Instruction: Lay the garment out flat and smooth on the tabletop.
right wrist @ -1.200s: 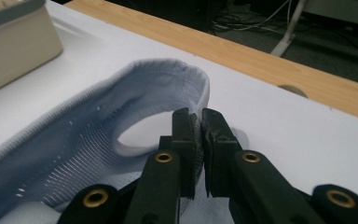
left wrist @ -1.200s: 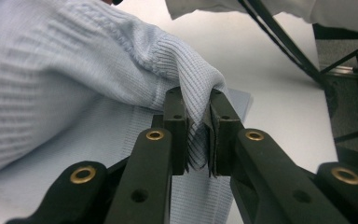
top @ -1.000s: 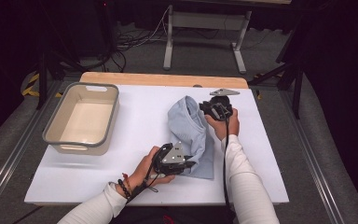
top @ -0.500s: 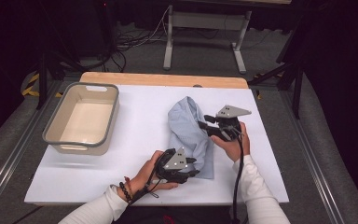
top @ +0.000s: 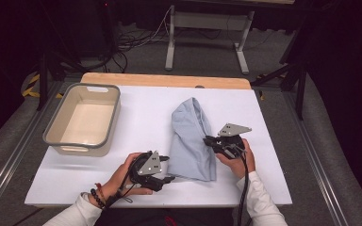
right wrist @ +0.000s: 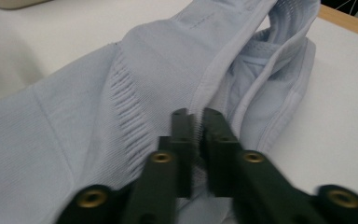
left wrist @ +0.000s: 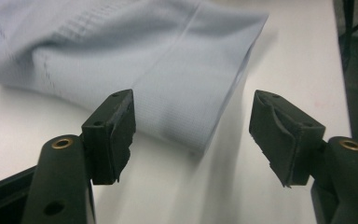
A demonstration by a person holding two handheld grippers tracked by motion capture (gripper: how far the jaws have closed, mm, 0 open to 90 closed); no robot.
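Nearby, beige tub [top: 84,120] left of folded cloth [top: 191,141], white table [top: 141,117]

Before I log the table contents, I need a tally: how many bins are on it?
1. A single beige bin with a grey rim sits at the table's left side, left of the light blue garment. It looks empty, and no other bin is visible.

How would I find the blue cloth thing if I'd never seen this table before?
Start at the white table, which bears a beige bin at its left. Go right from the bin to the middle: there lies the light blue garment, folded into a long soft bundle with ribbed stitching. It is the one floppy, blue thing there, and the right gripper is shut on its edge.
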